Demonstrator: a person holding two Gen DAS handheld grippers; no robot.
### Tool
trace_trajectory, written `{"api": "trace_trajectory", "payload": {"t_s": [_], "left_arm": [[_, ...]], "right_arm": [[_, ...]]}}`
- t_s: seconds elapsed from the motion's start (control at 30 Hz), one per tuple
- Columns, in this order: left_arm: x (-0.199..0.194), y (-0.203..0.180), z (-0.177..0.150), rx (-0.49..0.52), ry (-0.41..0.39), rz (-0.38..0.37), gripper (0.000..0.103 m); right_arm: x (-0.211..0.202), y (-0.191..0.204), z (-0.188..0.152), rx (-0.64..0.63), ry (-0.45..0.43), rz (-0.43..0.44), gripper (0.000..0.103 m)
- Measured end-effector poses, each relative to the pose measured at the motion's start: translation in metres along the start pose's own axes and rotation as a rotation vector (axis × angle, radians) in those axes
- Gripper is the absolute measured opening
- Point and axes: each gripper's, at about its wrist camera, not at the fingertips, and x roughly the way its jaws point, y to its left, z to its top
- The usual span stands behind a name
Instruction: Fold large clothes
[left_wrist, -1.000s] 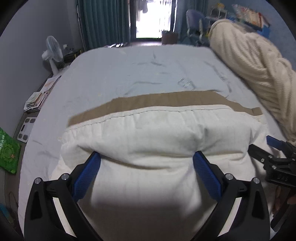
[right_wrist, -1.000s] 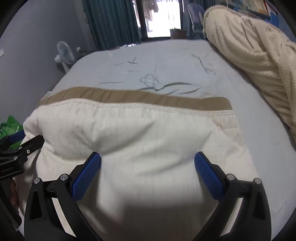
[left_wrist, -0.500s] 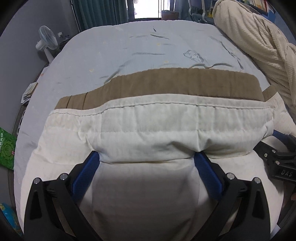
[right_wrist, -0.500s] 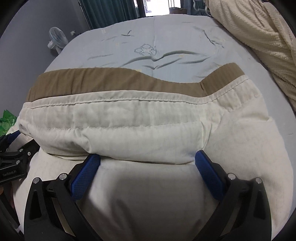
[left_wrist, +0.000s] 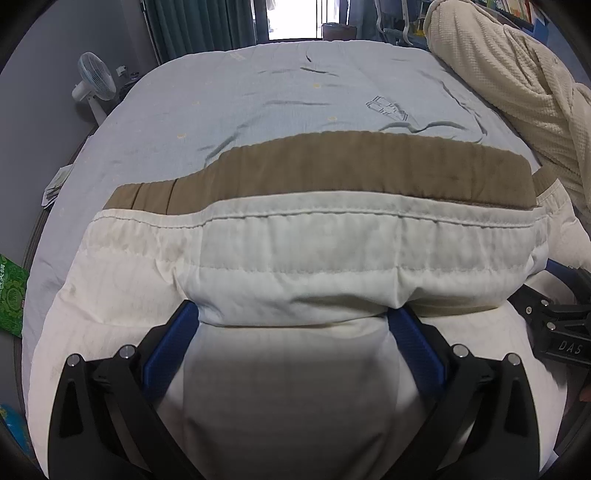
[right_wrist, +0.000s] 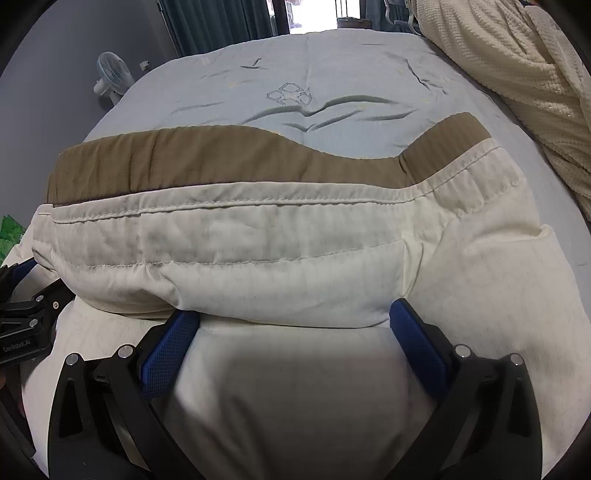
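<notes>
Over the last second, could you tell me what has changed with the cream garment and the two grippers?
Both the left gripper and the right gripper have carried the folded cream garment forward over the bed; its stitched edge sits nearer and more of the brown band shows beyond it. Unchanged: both sets of jaws wide apart with cloth bunched between, knit blanket at right.

your left gripper (left_wrist: 295, 325) and right gripper (right_wrist: 295, 317) each show black angular arms with silver screws and blue textured pads (right_wrist: 168, 347); one body reads "das", the other "genrobot.ai".
</notes>
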Motion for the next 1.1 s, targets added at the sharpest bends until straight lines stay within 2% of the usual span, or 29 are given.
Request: {"api": "trace_trajectory", "payload": {"t_s": [0.4,0.53,0.67,0.77,0.83,0.9,0.93,1.0,1.1], "left_arm": [[0.002,0.002,-0.003,-0.008,-0.027,-0.011,0.098],[-0.011,0.003,-0.01,-0.015,-0.099,-0.013,0.097],[-0.041,0.01,-0.015,-0.012,-0.135,-0.045,0.097],[-0.069,0.022,-0.01,-0.017,-0.198,-0.07,0.097],[-0.072,0.03,0.006,-0.044,-0.197,-0.053,0.097],[-0.059,0.034,0.022,-0.054,-0.153,-0.006,0.097],[-0.045,0.037,0.032,-0.059,-0.102,0.007,0.097],[-0.027,0.04,0.042,-0.076,-0.035,-0.018,0.097],[-0.012,0.036,0.05,-0.05,-0.019,-0.018,0.097]], "right_arm": [[0.001,-0.001,-0.004,0.006,-0.026,0.001,0.098],[-0.009,-0.001,-0.011,0.009,-0.09,0.013,0.098],[-0.036,-0.012,-0.009,0.017,-0.096,0.1,0.097],[-0.069,-0.026,0.001,0.041,-0.197,0.139,0.097],[-0.077,-0.033,0.012,0.064,-0.24,0.112,0.097],[-0.064,-0.041,0.028,0.099,-0.192,0.053,0.097],[-0.054,-0.043,0.034,0.108,-0.146,0.031,0.096],[-0.028,-0.046,0.04,0.113,-0.058,-0.026,0.097],[-0.008,-0.047,0.041,0.102,-0.038,-0.042,0.098]]}}
